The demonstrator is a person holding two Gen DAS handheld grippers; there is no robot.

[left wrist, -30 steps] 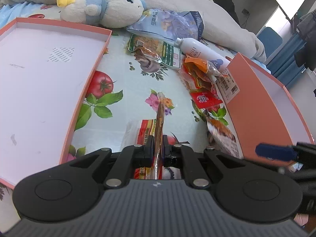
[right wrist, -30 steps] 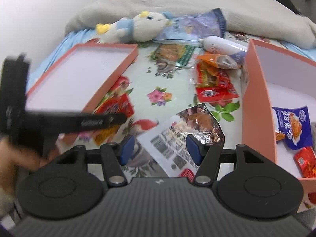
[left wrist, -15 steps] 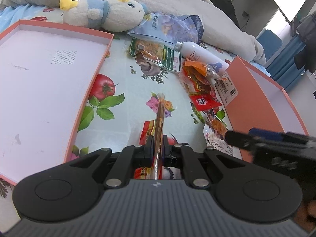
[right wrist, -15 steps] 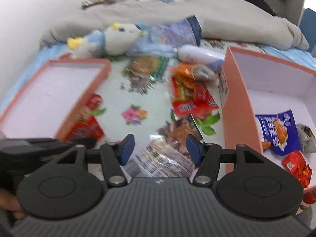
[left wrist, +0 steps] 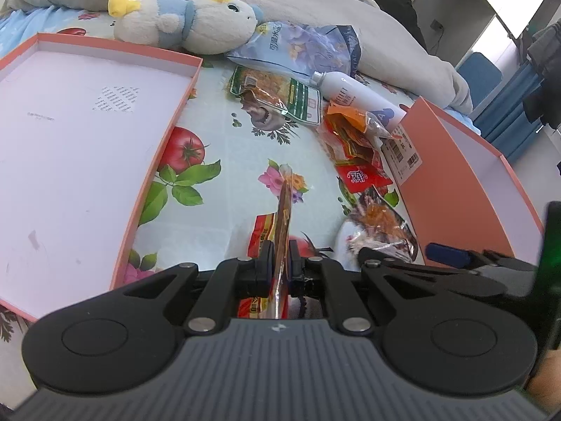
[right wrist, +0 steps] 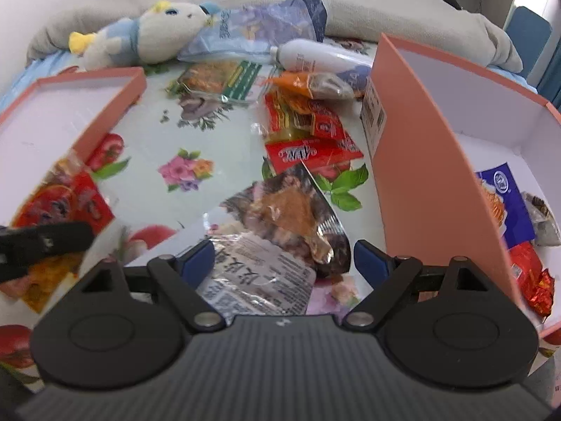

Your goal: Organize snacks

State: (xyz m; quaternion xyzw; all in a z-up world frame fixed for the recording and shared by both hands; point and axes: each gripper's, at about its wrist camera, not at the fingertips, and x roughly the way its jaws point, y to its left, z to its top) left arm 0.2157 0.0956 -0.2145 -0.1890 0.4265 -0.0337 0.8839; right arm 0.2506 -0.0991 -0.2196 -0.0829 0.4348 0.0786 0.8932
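Note:
My left gripper (left wrist: 280,266) is shut on a thin red and orange snack packet (left wrist: 284,210), seen edge-on above the flowered sheet. The same packet (right wrist: 59,207) hangs at the left of the right wrist view. My right gripper (right wrist: 282,258) is low over a silver and brown snack packet (right wrist: 280,224), its jaws opening wide. The packet lies between the blue fingers (right wrist: 196,258), which do not press on it. From the left wrist view this packet (left wrist: 378,224) lies beside the orange box (left wrist: 455,175).
An orange lid tray (left wrist: 87,133) lies at the left. The orange box (right wrist: 420,140) at the right holds a blue packet (right wrist: 505,203) and red ones (right wrist: 529,270). Red packets (right wrist: 312,151), a green packet (right wrist: 224,80), a white bottle (right wrist: 315,58), a blue bag (right wrist: 263,24) and a plush toy (right wrist: 154,31) lie beyond.
My right gripper has sunk toward the silver packet and its jaws have spread wider. The left gripper has kept still with its packet.

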